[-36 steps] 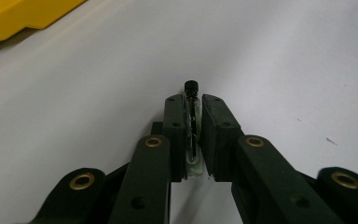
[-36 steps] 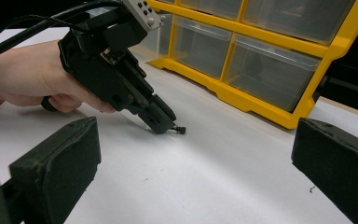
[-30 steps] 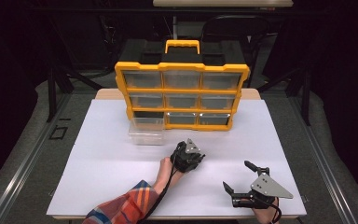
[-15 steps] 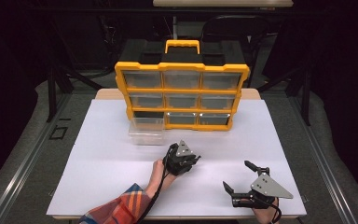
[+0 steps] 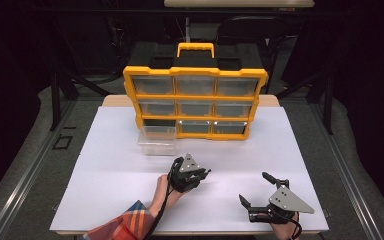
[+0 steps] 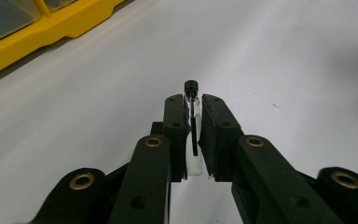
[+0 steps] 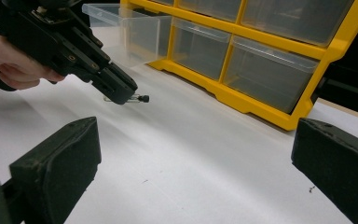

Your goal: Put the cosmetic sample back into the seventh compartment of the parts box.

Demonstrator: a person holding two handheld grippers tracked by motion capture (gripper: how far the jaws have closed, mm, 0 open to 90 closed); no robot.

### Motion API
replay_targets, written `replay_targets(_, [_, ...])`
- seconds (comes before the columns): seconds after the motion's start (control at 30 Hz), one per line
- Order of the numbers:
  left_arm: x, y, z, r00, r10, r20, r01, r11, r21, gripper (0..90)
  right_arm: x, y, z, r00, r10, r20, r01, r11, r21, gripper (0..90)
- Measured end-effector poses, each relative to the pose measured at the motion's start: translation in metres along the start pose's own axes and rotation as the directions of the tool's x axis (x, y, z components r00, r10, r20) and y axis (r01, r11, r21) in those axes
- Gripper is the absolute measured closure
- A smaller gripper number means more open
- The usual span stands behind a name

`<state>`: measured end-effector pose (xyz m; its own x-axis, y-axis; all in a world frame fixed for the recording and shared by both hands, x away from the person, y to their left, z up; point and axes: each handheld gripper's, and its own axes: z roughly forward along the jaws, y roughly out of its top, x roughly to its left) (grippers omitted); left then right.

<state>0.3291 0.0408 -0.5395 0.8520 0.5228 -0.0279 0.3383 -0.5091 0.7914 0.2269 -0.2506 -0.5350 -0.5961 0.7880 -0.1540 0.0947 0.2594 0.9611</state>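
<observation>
A small clear glass vial (image 6: pixel 194 154) with a black cap lies pinched between the pads of my left gripper (image 6: pixel 193 103), cap end poking out past the tips. In the high view the left gripper (image 5: pixel 205 173) hovers over the middle of the white table, in front of the yellow organizer (image 5: pixel 195 95). The right gripper view catches the vial (image 7: pixel 139 98) sticking out of the left gripper (image 7: pixel 121 93), level and just above the table. My right gripper (image 5: pixel 254 188) stands open near the front right edge, its pads (image 7: pixel 60 158) wide apart with nothing between them.
One clear drawer (image 5: pixel 156 140) is pulled out of the organizer's bottom left slot and rests on the white tabletop (image 5: pixel 100 165); it is also seen as the clear drawer (image 7: pixel 130 32) behind the left gripper. The other drawers are pushed in.
My left gripper has drifted a little left and toward the near edge, still holding the vial. The right gripper has stayed put.
</observation>
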Motion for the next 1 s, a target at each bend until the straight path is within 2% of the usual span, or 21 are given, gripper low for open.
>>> replay_targets(0.5, [0.001, -0.008, -0.017, 1.0, -0.002, 0.007, 0.003, 0.9999, -0.01, 80.4, 0.0, 0.0, 0.0, 1.0, 0.003, 0.0, -0.003, 1.0, 0.001, 0.7])
replay_targets(1.0, [0.008, -0.013, -0.034, 1.0, -0.004, -0.003, 0.004, 0.9997, -0.025, 80.4, 0.0, 0.0, 0.001, 0.9999, 0.012, -0.005, -0.012, 0.9999, 0.008, 0.8])
